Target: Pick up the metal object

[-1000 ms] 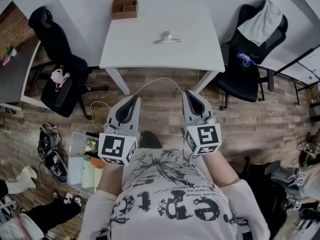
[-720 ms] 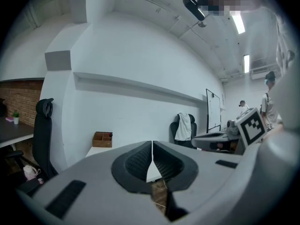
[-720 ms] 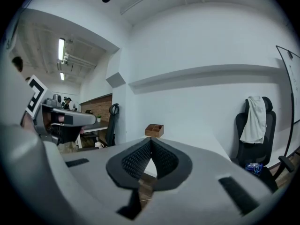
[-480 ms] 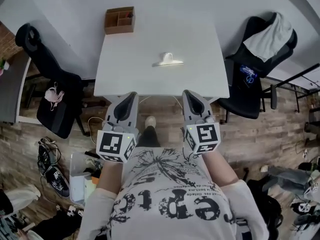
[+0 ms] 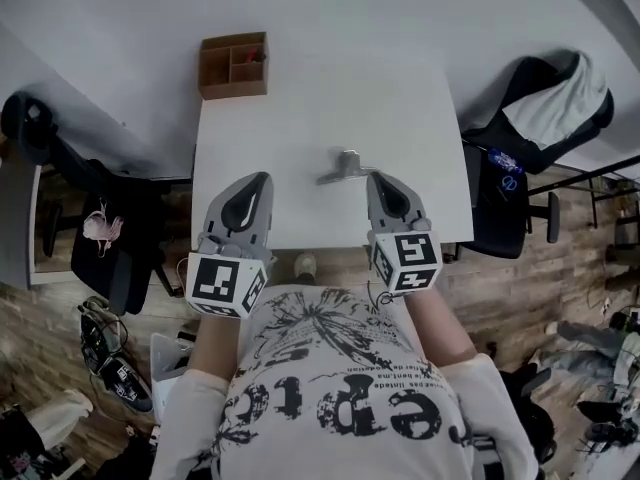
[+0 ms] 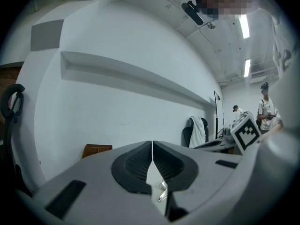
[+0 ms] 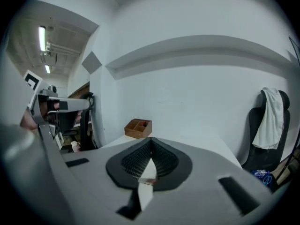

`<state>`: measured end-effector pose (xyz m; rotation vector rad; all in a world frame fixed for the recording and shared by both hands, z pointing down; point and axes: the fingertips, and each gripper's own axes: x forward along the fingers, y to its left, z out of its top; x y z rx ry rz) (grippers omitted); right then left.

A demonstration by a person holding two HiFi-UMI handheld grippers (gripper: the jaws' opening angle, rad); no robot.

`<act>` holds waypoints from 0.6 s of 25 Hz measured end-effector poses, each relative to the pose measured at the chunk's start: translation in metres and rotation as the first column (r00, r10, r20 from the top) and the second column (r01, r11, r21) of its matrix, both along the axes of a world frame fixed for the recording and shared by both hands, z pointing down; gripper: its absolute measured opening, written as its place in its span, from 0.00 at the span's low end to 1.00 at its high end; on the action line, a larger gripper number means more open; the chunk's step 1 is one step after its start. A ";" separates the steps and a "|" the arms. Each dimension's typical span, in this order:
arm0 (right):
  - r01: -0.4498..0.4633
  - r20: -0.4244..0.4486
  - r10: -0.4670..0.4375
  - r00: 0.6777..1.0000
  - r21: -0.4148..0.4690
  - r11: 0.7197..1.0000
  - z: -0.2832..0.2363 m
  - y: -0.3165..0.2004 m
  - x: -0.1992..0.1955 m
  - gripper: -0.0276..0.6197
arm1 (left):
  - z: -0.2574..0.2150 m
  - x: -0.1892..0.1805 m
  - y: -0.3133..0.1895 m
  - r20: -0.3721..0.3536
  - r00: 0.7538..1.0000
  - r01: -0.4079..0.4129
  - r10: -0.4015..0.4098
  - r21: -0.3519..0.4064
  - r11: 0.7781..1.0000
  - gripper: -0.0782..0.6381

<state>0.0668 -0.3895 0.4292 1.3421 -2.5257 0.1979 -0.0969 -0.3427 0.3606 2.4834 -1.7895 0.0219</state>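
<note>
You've carried your left gripper (image 5: 257,178) and right gripper (image 5: 379,177), jaws together and empty, forward over the table (image 5: 300,98) edge, with the metal object (image 5: 340,166) now at the right gripper's eleven o'clock.

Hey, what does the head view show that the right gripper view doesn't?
Only the head view: the person's printed shirt, the shoes on the floor, and the marker cube on the right hand-held gripper. Only the right gripper view: ceiling lights and that gripper's jaws shut together, seen close. Both: the white table, the wooden box and the black chair with a white cloth.
</note>
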 end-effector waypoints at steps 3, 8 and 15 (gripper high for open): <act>-0.004 -0.044 0.002 0.999 -0.048 0.999 0.025 -0.028 -0.009 0.03 | 0.016 -0.011 -0.027 -0.012 1.000 -0.003 0.003 -0.015 1.000 0.12; -0.001 -0.099 -0.019 0.995 -0.193 0.981 0.083 -0.057 -0.023 0.19 | 0.040 -0.025 -0.056 -0.035 0.999 -0.023 0.022 -0.048 0.999 0.12; -0.043 -0.162 -0.031 0.986 -0.430 0.902 0.169 -0.086 -0.026 0.43 | 0.074 -0.034 -0.095 -0.049 0.998 -0.039 0.033 -0.125 0.991 0.12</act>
